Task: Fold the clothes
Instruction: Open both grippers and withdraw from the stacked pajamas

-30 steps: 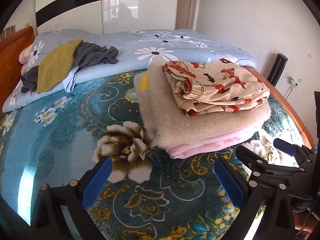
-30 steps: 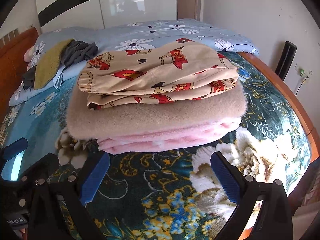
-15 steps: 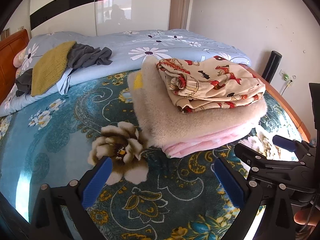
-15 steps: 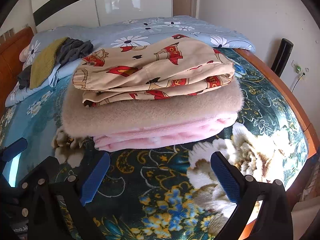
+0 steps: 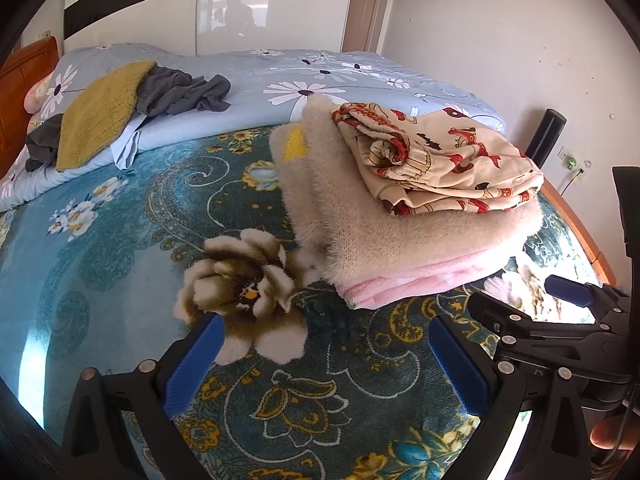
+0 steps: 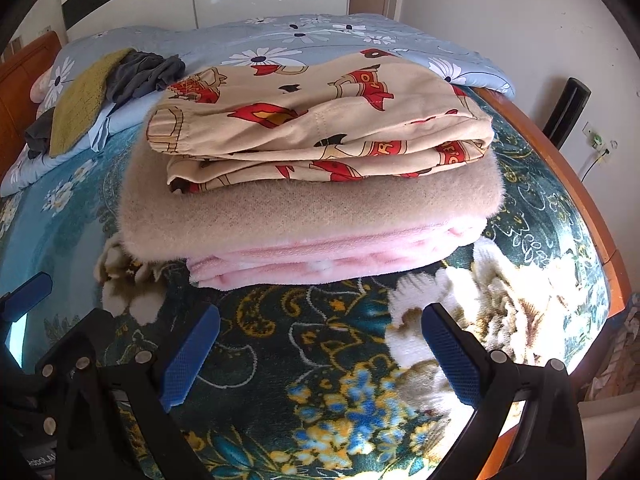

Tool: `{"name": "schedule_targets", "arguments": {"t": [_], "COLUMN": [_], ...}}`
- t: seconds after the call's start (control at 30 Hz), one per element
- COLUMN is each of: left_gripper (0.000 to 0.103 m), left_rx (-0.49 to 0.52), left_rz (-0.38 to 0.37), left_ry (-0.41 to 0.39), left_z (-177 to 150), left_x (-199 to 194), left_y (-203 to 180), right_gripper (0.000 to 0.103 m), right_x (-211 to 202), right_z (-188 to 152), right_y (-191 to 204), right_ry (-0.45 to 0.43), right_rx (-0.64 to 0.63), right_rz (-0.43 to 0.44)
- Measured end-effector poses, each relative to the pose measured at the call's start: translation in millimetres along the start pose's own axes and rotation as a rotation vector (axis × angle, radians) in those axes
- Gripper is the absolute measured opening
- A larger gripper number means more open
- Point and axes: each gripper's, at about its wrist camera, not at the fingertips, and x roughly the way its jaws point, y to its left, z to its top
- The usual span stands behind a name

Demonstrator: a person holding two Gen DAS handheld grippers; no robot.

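Left gripper (image 5: 326, 354): hung low over the floral blanket (image 5: 120, 240), its blue-padded fingers (image 5: 196, 364) spread wide with nothing between them.
Right gripper (image 6: 320, 346): also spread wide and empty, poised above the blanket just in front of the stack; in the left wrist view it showed at the right edge, beside the left one.
Folded stack: a patterned cream garment (image 6: 320, 120) lay folded on top of a fuzzy beige garment (image 6: 304, 208), which sat on a folded pink garment (image 6: 332, 258); the whole pile rested on the blanket towards the right side of the bed.
Unfolded clothes: a mustard knit (image 5: 100, 112) and a dark grey garment (image 5: 180, 92) lay loose on the pale blue daisy quilt (image 5: 320, 76) at the far left, well apart from the stack.
Change in left view: compared with a second earlier, the quilt and the stack sat lower in the picture, and more of the wardrobe (image 5: 260, 8) and wall showed above them; the stack appeared further right.
Change in right view: the stack sat slightly lower and fuller in the picture than a second earlier, with more of the bed's wooden rail (image 6: 576, 184) visible at right.
Change in clothes: none seen; the pile and the loose clothes kept their arrangement.
Change in grippers: both fingers' spread matched the earlier pictures.
Person: a fingertip (image 5: 612, 434) showed at the lower right edge of the left wrist view.
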Motion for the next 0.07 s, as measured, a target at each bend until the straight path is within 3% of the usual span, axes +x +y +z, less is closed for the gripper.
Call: {"name": "schedule_targets", "arguments": {"t": [0.07], "left_gripper": [0.103], "left_rx": [-0.013], "left_rz": [-0.013], "left_ry": [-0.001], "left_z": [-1.5], "left_x": [1.6], "left_y": [5.5], "right_gripper": [0.101], "right_x": [0.0], "right_z": [2.0], "right_y": [4.1], "right_ry": [0.006], "right_rx": [-0.009], "right_rz": [-0.014]}}
